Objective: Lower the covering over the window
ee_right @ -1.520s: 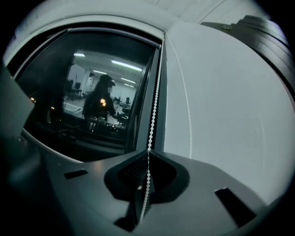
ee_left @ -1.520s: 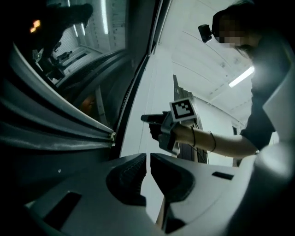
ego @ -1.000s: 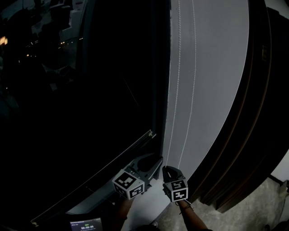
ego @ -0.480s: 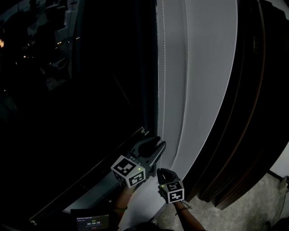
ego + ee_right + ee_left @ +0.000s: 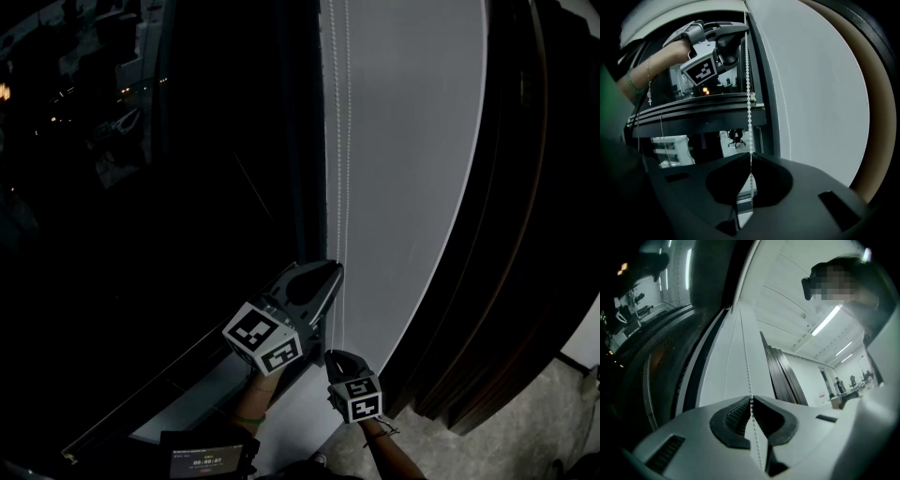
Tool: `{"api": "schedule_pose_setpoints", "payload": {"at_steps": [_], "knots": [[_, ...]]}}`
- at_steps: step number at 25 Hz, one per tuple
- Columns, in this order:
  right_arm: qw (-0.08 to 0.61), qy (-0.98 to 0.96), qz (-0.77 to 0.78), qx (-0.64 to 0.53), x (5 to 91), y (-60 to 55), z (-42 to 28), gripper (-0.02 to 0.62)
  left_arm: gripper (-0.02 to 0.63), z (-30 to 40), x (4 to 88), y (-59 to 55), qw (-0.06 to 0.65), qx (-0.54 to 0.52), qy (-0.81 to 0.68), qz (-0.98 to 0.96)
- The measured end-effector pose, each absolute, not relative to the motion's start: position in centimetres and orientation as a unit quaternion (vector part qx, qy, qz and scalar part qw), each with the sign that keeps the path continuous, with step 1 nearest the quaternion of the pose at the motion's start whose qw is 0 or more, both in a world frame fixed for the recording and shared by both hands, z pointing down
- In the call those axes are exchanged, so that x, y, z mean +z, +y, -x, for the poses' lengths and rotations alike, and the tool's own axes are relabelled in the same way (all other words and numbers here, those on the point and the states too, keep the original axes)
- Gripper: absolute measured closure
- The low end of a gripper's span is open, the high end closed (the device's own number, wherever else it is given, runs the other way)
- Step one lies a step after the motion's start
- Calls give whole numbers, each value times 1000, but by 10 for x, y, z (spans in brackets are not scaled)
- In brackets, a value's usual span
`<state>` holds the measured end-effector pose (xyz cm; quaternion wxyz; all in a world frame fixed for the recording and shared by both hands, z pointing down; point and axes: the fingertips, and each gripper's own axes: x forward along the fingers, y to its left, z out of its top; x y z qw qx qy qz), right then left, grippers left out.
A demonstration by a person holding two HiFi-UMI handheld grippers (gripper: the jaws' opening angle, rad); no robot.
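A white bead chain (image 5: 337,141) hangs in two strands down a pale wall strip (image 5: 412,169) beside the dark window pane (image 5: 141,206). My left gripper (image 5: 330,274) is the upper one. Its jaws have just been closing and now pinch one strand of the bead chain (image 5: 746,362) between the tips of the left gripper (image 5: 751,400). Just below it, my right gripper (image 5: 339,357) is shut on the same strand, and the bead chain (image 5: 749,103) runs up from the right gripper (image 5: 750,157) to the left gripper (image 5: 740,32). A dark horizontal rail (image 5: 693,112) crosses the window.
Dark folded curtain panels (image 5: 511,234) stand right of the pale strip. A small device with a lit screen (image 5: 202,459) sits at the bottom edge. Grey floor (image 5: 562,412) shows at the lower right. A sill or ledge (image 5: 178,403) runs diagonally below the pane.
The left gripper has risen along the chain and its open jaws have shut on a strand. The two strands now hang closer together. The right gripper has stayed put.
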<state>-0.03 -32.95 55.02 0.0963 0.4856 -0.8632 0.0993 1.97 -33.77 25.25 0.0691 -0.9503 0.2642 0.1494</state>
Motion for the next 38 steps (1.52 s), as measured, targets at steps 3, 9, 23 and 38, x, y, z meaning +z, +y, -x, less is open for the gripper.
{"api": "schedule_pose_setpoints", "payload": {"at_steps": [3, 9, 23, 38], "knots": [[93, -864, -484, 98, 548, -327, 1, 581, 594, -18, 252, -337, 44, 166, 263, 949], [138, -859, -475, 131, 581, -309, 7, 581, 595, -20, 295, -344, 44, 113, 285, 951], [245, -830, -448, 226, 708, -238, -19, 581, 597, -28, 440, -335, -32, 63, 318, 945], [-32, -900, -434, -23, 325, -331, -40, 502, 597, -13, 440, -340, -47, 64, 333, 940]]}}
